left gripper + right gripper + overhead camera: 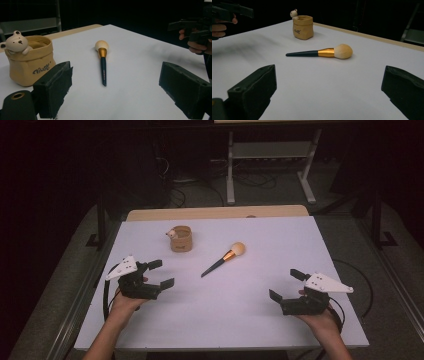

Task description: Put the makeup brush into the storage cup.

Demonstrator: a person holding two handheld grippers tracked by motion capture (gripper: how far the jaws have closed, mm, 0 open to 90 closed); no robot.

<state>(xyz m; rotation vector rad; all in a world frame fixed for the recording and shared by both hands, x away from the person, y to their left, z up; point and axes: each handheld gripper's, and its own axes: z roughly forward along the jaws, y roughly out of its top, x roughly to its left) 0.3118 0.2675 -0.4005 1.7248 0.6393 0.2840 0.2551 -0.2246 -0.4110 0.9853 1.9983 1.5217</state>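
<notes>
Both pairs of jaws are held wide apart with nothing between them. The left gripper is seen near the left edge of the table, the right gripper near the right edge, each gripped from below by a hand and hovering over or resting on bare surface; which cannot be told.

Surface: a plain white top, with a strip of pale wood showing along the far edge. Room: dark, dim floor, a white metal frame and loose cables noted beyond the far edge.

A makeup brush is laid flat near the table's middle, well apart from both grippers, its pale bristle head toward the far right, dark handle toward the near left, a gold band between. A tan bag-shaped pot with a small bear figure on its rim is stood upright toward the far left, near the brush but not touching it.

Lettering on the pot is too small to read. In each gripper view the other hand is cut off at the frame edge.
</notes>
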